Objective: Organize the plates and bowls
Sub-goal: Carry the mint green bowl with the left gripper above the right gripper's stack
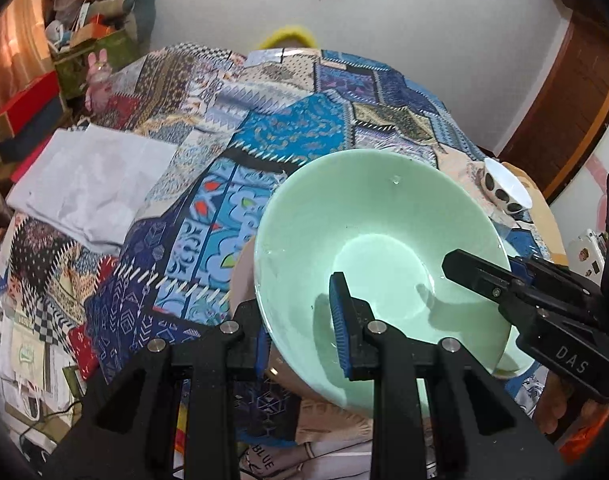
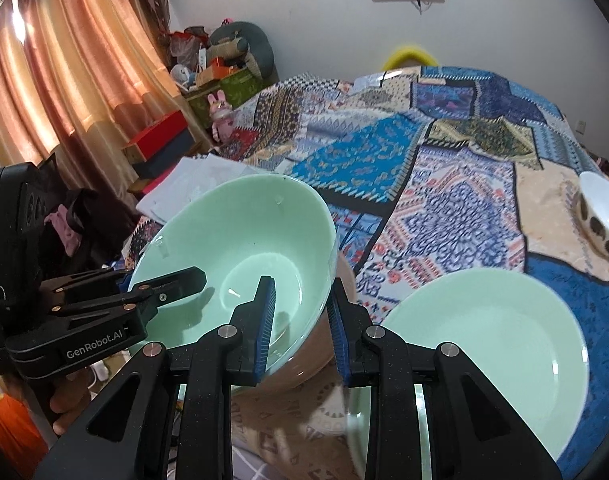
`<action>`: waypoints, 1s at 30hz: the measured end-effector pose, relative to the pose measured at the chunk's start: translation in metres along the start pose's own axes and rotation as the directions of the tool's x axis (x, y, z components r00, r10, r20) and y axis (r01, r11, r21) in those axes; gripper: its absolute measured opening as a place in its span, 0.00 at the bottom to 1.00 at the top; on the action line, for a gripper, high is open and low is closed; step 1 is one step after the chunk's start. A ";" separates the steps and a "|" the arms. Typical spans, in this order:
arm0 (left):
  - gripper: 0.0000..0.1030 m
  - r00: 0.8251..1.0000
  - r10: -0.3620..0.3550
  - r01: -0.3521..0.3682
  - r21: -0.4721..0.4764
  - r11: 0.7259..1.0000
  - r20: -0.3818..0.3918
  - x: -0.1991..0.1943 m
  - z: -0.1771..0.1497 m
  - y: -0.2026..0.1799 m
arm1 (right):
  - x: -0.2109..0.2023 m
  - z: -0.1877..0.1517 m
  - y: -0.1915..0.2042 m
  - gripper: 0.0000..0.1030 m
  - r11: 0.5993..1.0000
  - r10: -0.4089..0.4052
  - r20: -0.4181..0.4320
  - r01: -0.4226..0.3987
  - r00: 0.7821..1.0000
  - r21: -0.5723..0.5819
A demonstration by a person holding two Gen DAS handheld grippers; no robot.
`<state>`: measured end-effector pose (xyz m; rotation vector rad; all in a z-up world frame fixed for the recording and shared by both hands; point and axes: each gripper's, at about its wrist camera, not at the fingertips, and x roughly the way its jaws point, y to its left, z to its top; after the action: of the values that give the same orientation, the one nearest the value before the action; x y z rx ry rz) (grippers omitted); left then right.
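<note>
bowl left of plate | small bowl behind (far right)

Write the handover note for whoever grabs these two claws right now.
Left claw: clamped on the near rim of the large mint-green ceramic bowl, tilted above the patchwork cloth.
Right claw: straddling the same bowl's opposite rim.
Mint-green plate lies flat at right; small white spotted bowl beyond it.
Done: bowl lifted. Left: set it down, gather the rest.

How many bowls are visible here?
2. A large mint-green ceramic bowl is held tilted, both grippers on its rim. A small white bowl with dark oval spots sits at the bed's far right edge. Others may be hidden.
</note>
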<state>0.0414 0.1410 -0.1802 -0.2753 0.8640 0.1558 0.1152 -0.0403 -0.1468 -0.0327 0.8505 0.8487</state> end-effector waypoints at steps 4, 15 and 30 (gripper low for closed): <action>0.25 1.000 -0.001 0.001 -0.013 1.000 -0.008 0.008 -0.006 0.010 | 0.008 -0.004 0.002 0.23 1.000 0.005 -0.023 -0.005 1.000 0.003; 0.25 1.000 0.015 -0.015 -0.003 1.000 -0.026 0.024 -0.007 0.016 | 0.025 -0.012 -0.001 0.23 1.000 0.001 -0.069 0.001 0.998 0.030; 0.25 0.992 0.118 -0.115 0.091 0.989 -0.033 0.037 -0.007 0.001 | 0.018 -0.012 -0.008 0.23 0.999 -0.009 -0.038 0.011 0.999 0.053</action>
<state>0.0602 0.1405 -0.2134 -0.1448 0.9235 0.2208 0.1197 -0.0380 -0.1695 -0.0062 0.9071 0.8181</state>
